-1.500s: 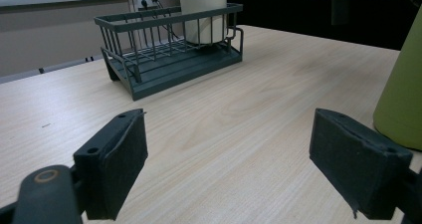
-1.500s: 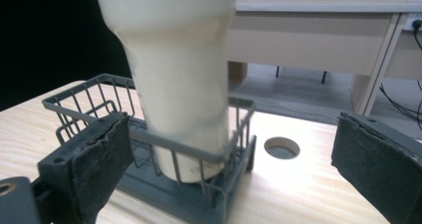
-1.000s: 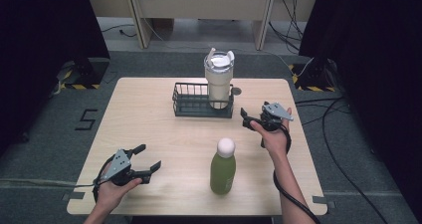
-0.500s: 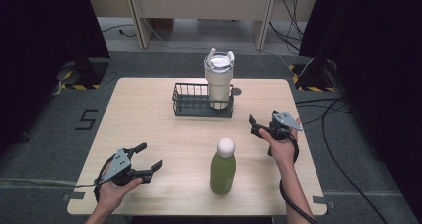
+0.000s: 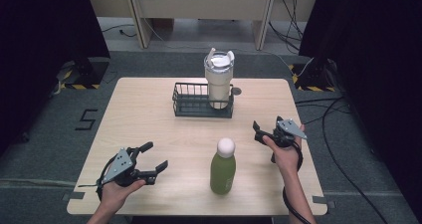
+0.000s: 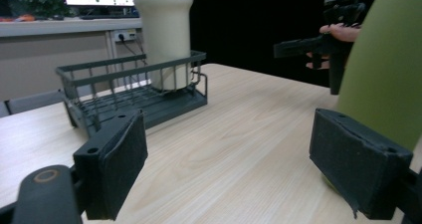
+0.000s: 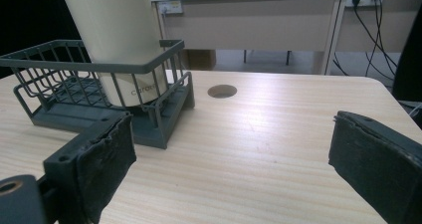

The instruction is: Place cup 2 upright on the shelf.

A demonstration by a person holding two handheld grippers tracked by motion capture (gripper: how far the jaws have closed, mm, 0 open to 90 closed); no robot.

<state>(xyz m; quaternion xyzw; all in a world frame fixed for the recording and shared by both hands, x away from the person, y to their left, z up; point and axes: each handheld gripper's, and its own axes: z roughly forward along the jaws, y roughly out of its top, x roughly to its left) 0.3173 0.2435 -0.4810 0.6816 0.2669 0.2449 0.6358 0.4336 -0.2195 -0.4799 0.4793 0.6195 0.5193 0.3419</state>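
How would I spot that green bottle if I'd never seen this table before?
Start at the wooden table. The wire basket near its far edge holds a cream tumbler. Nearer the person, between both hands, stands the green bottle, alone and upright; its round white cap sets it apart.

At six o'clock stands an olive-green bottle [image 5: 222, 172] with a white cap; at twelve, a cream tumbler [image 5: 219, 83] in a dark grey wire basket [image 5: 188, 106] on pale woodgrain.
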